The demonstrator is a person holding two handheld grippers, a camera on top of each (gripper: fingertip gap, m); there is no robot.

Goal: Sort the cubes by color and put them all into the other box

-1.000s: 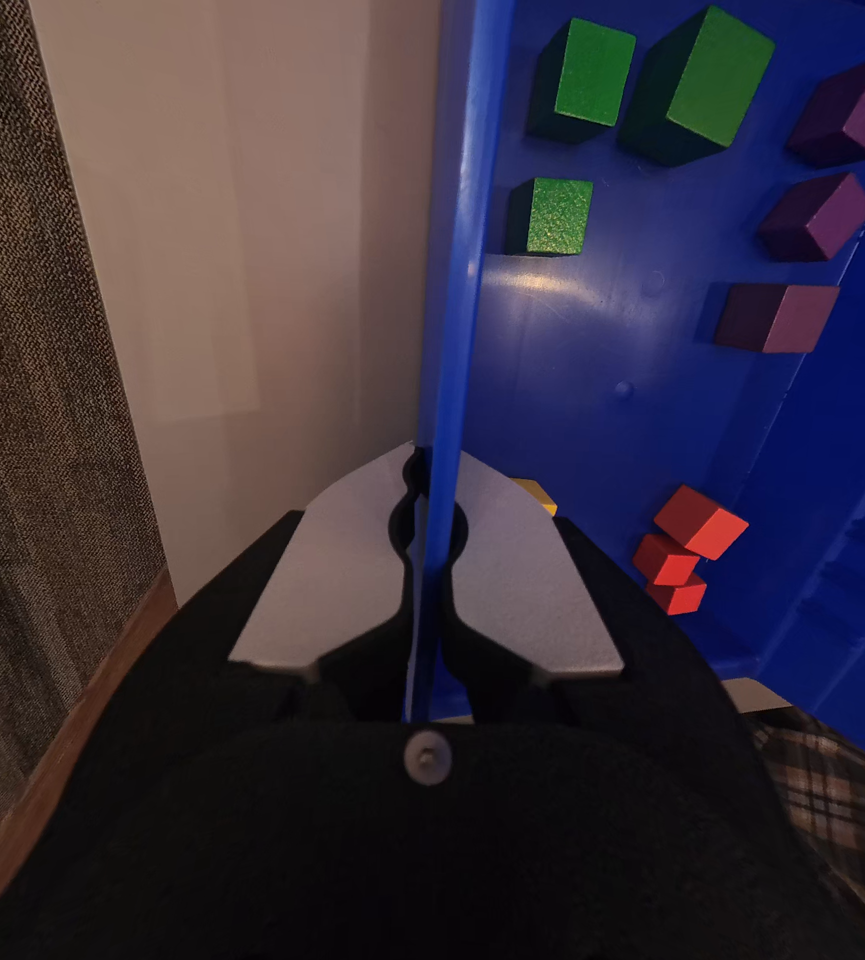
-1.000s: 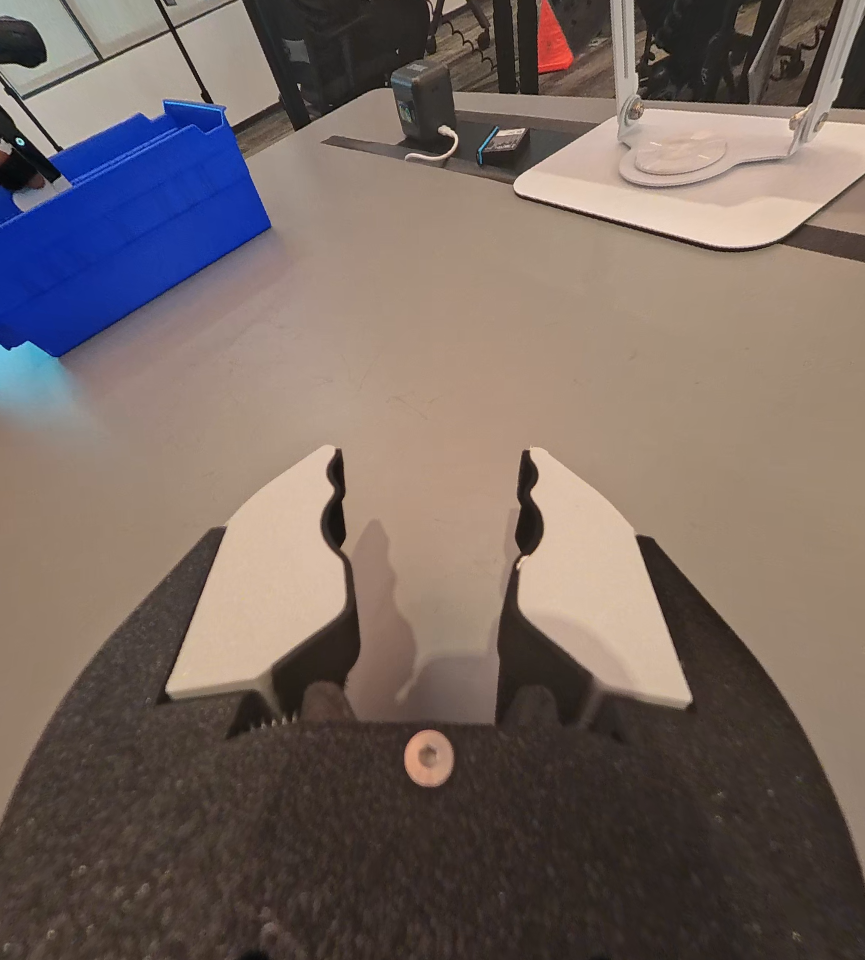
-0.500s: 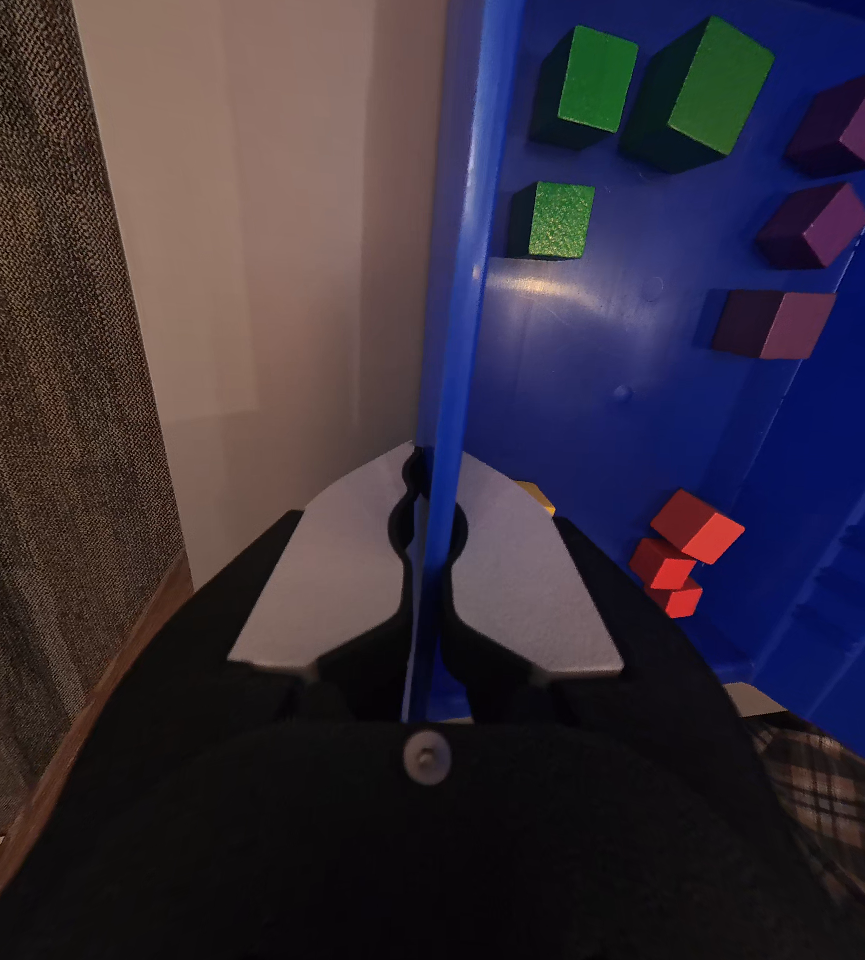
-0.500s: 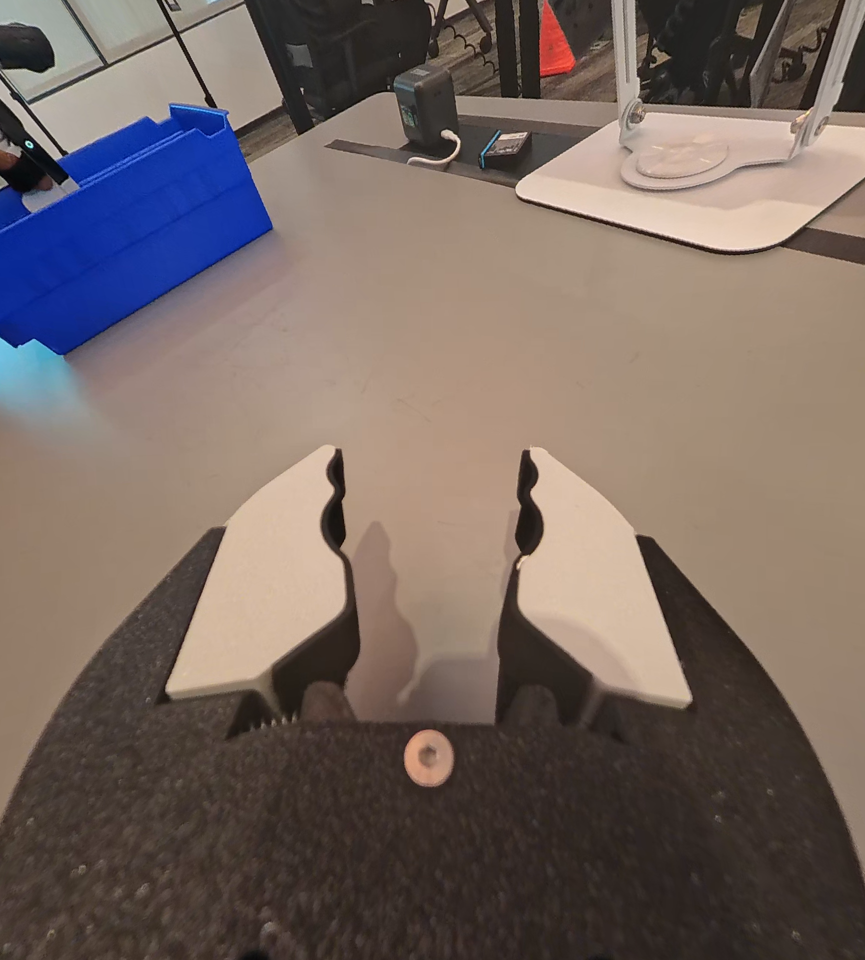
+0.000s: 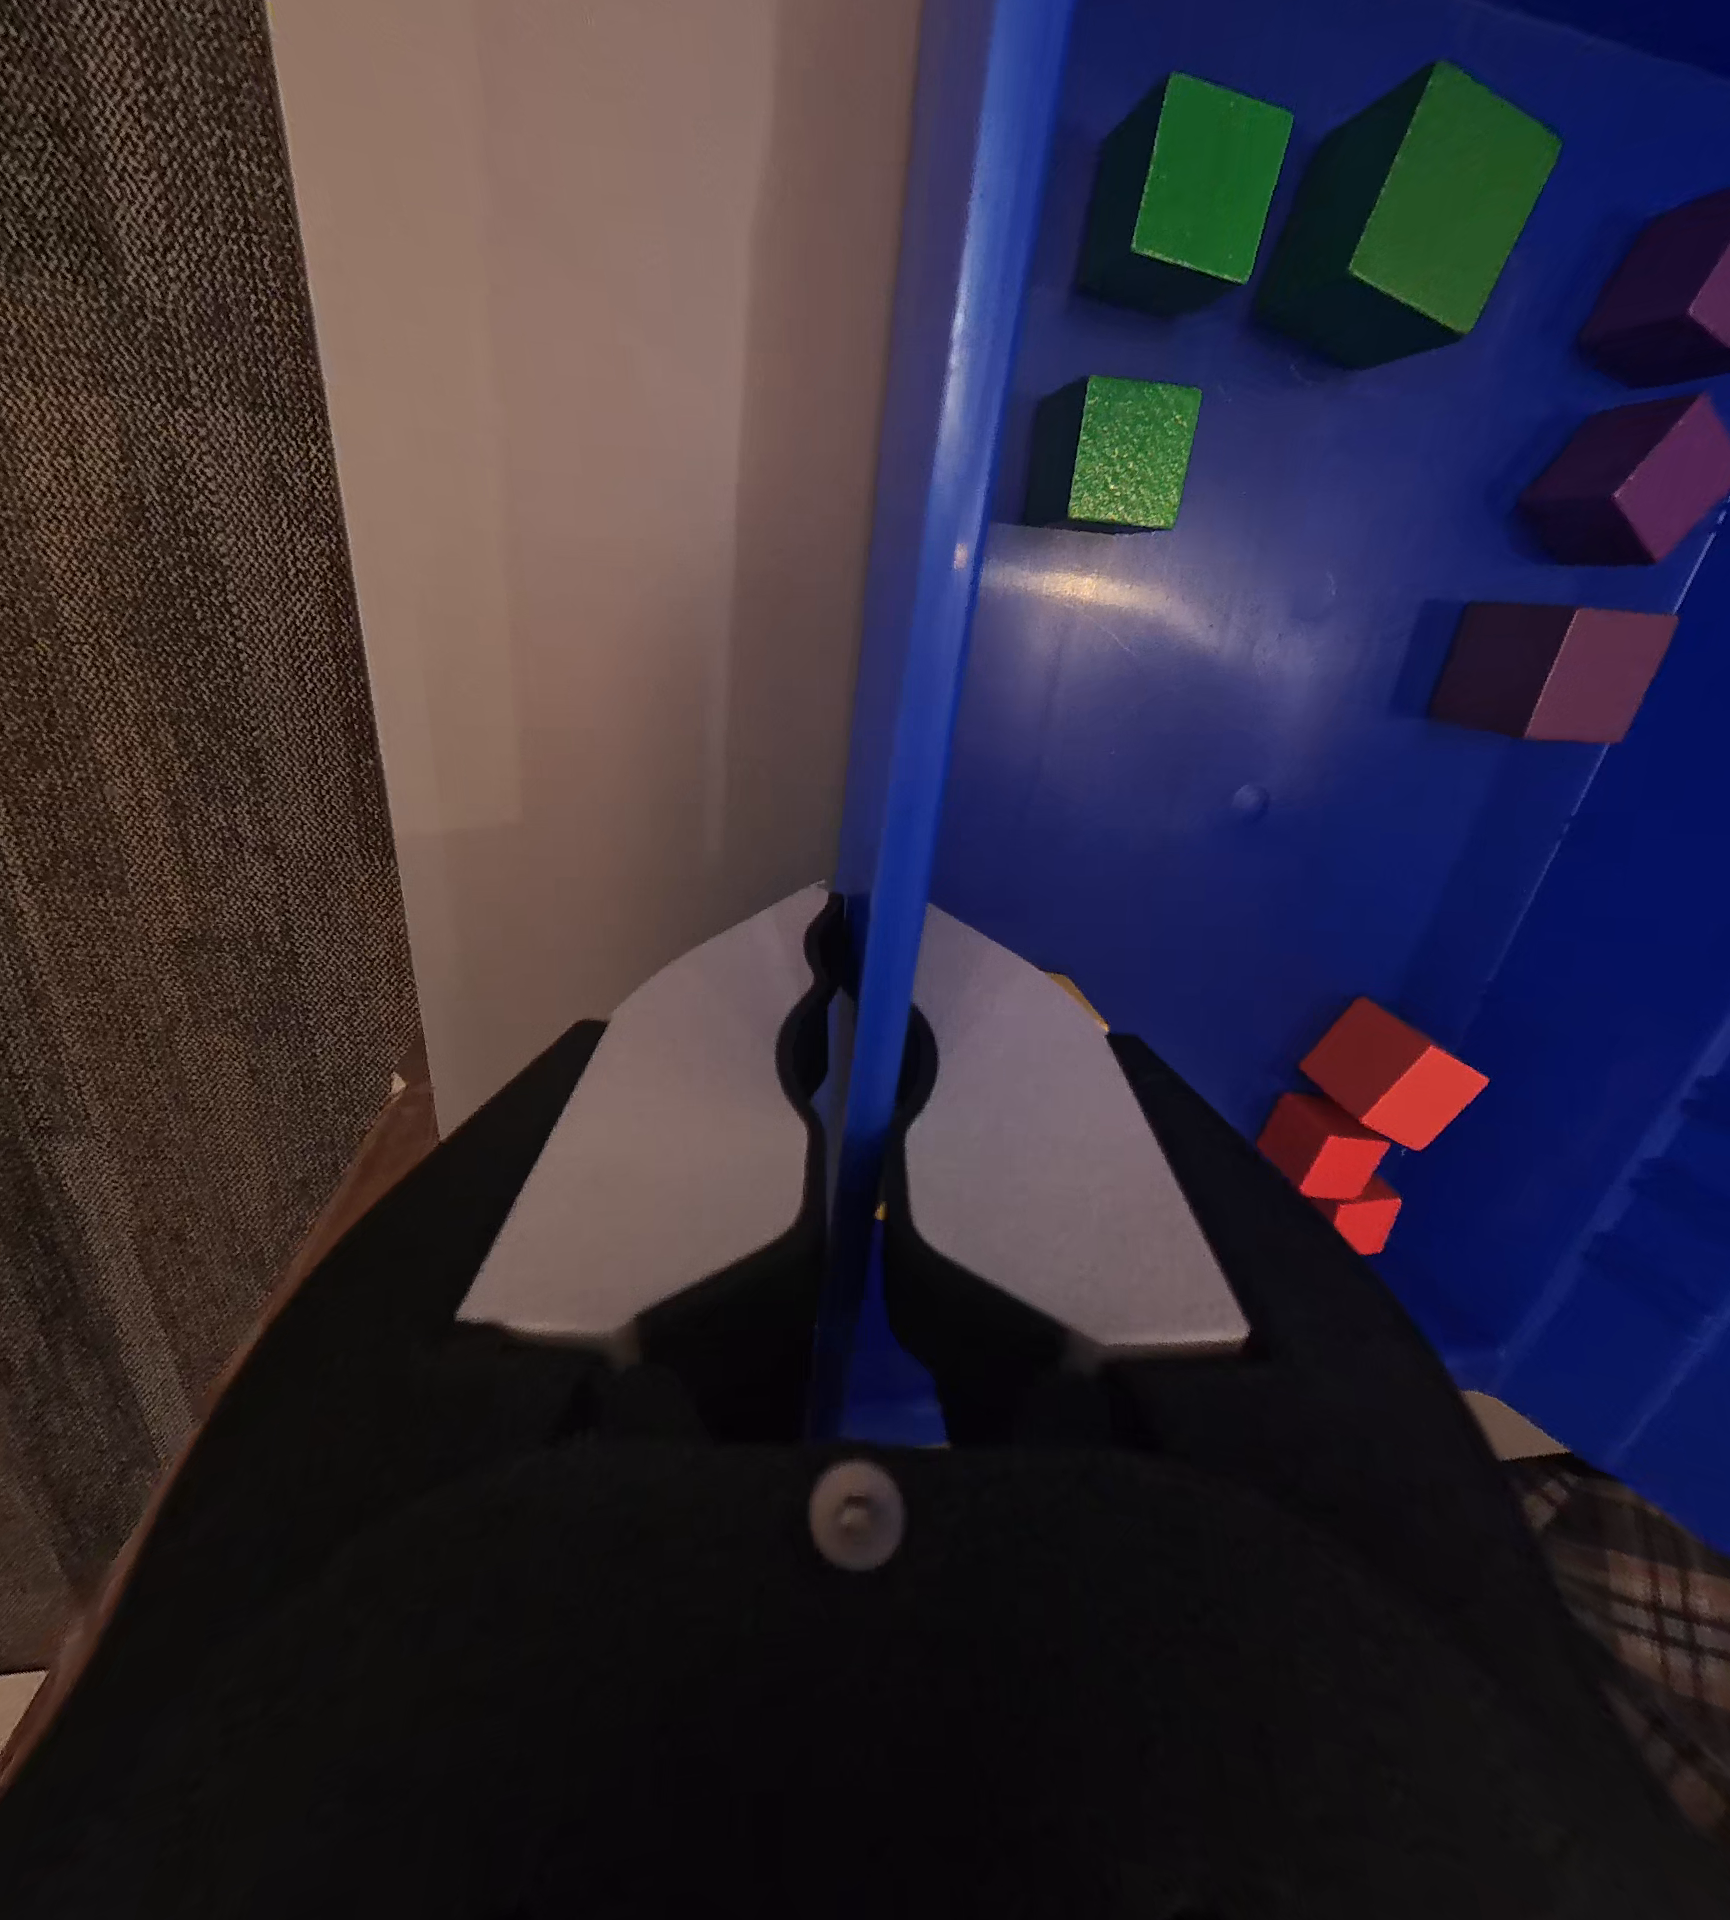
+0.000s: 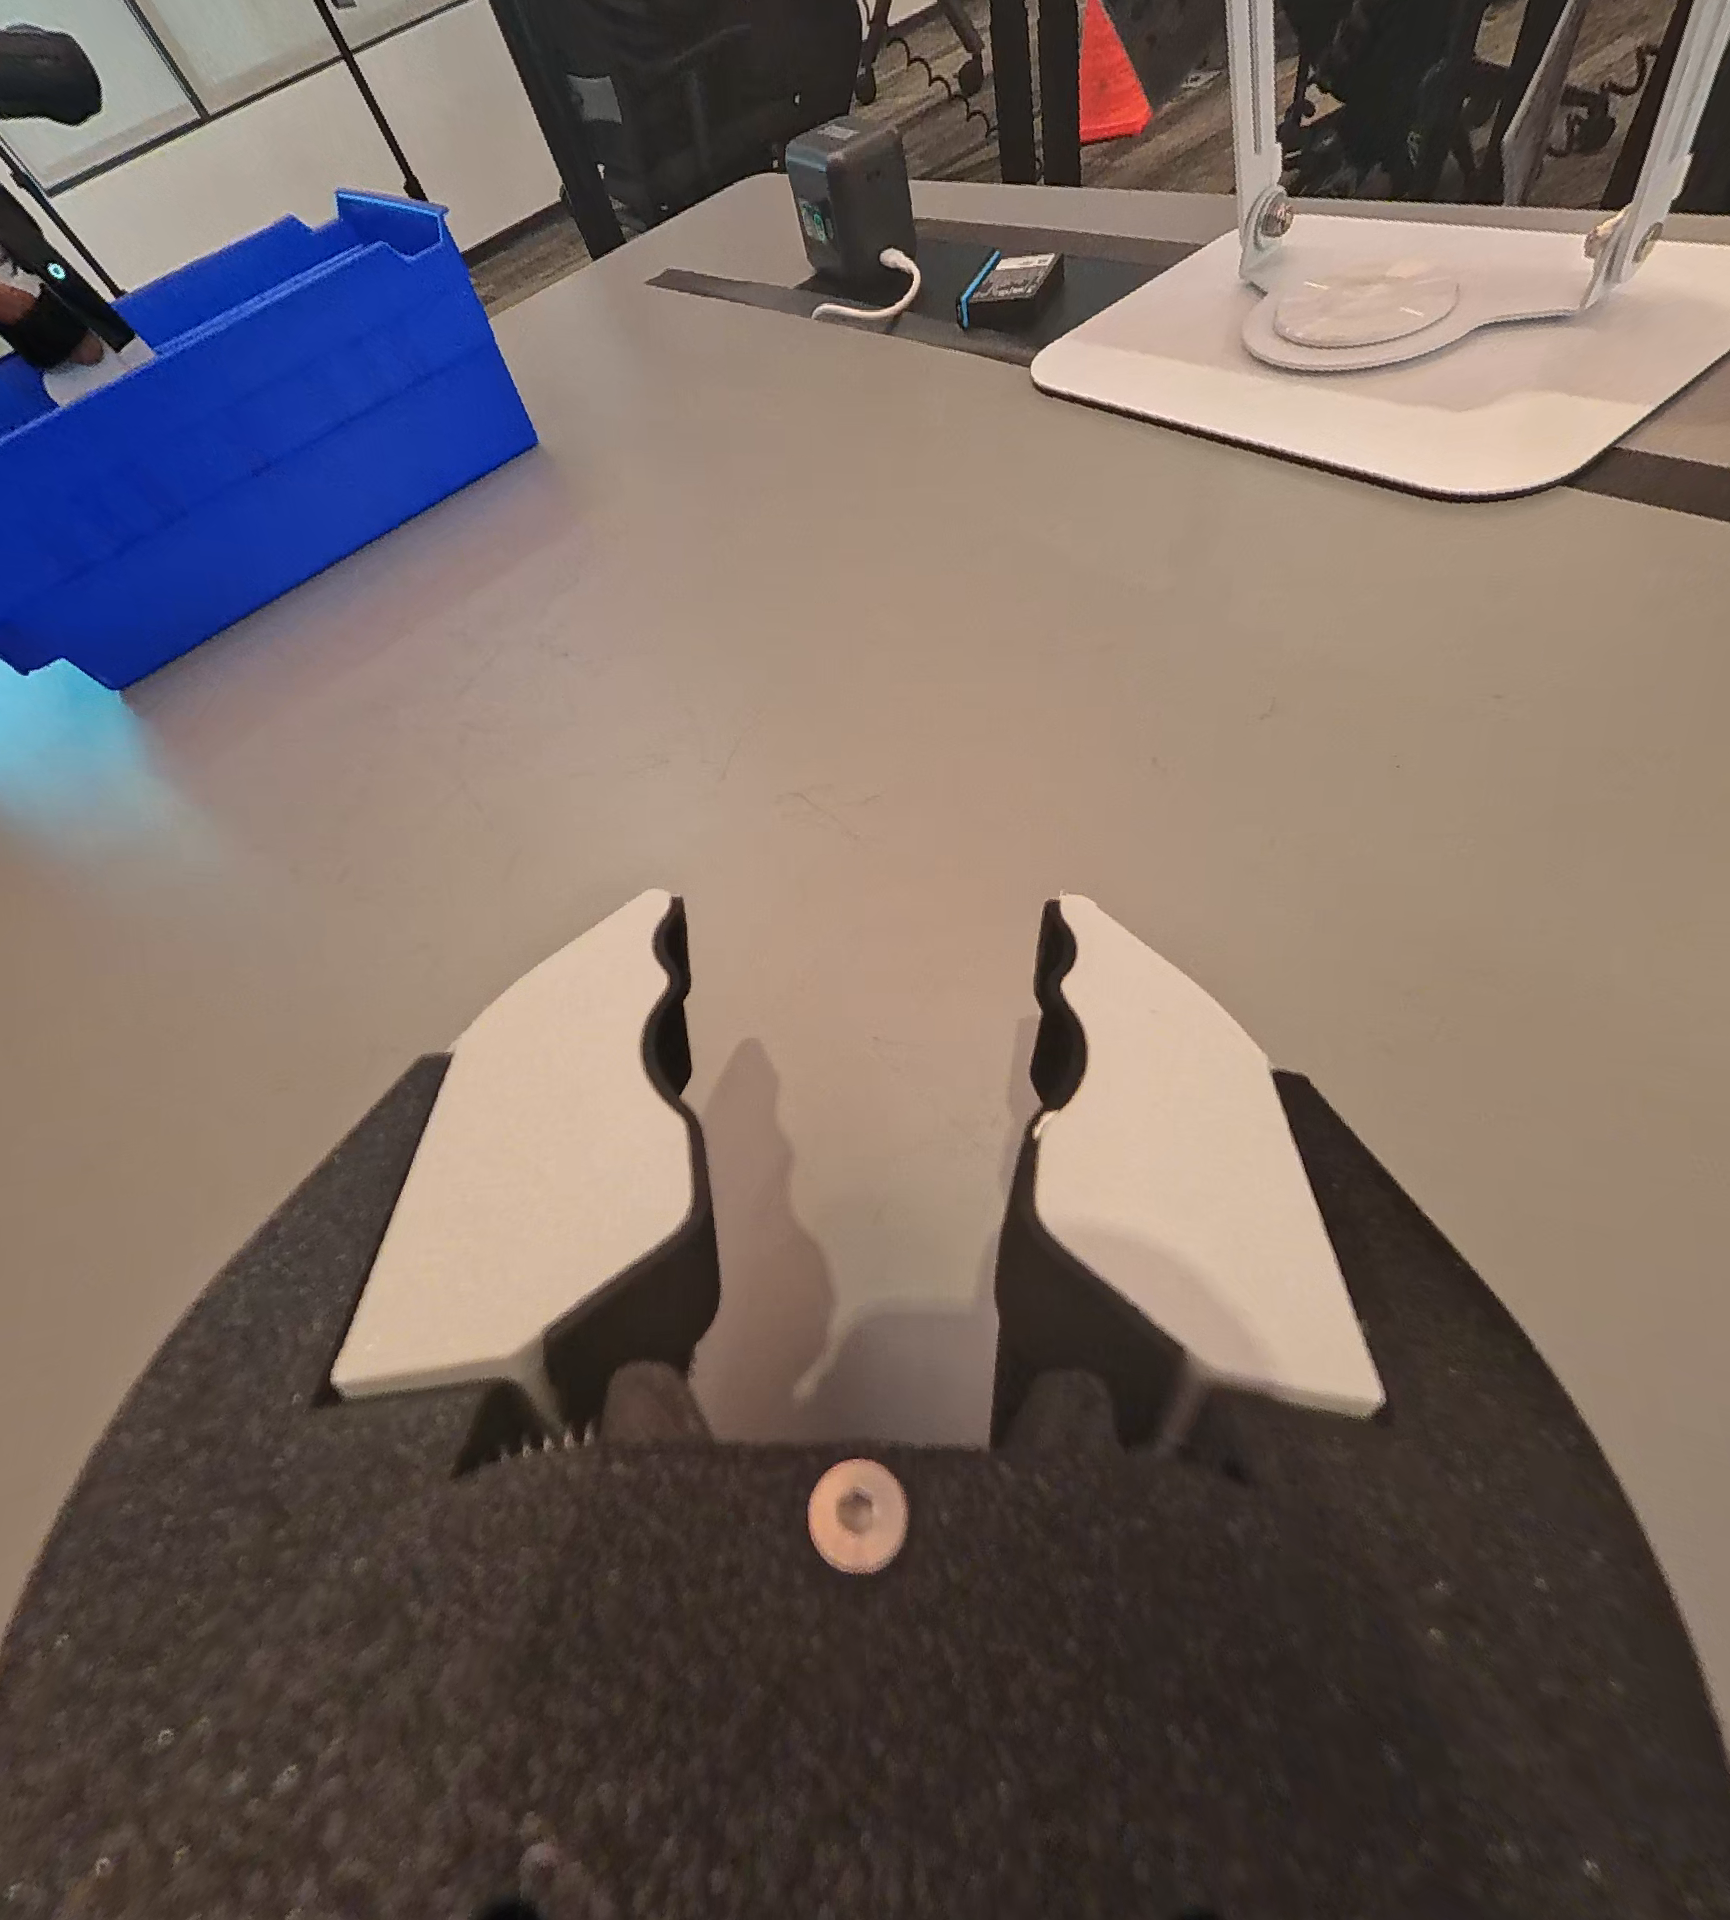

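Left tongs (image 5: 866,914) clamp the box's (image 5: 1131,831) side wall; right tongs (image 6: 861,914) gape empty, well apart from it.

The wall (image 5: 928,623) runs straight ahead between the left tongs' fingers (image 5: 684,1122), along the box's long axis, so any push or pull goes along that line. Inside the box, green cubes (image 5: 1204,187) sit at the far end by the gripped wall, purple cubes (image 5: 1650,478) along the opposite wall, red cubes (image 5: 1391,1070) at the near end, and a yellow one (image 5: 1074,992) peeks out beside the tongs. The colours look already grouped. The left hand is much the nearer; in the right view the box (image 6: 248,457) lies far to the left on the surface (image 6: 1048,675), with the right tongs held low, level and pointing away from it.
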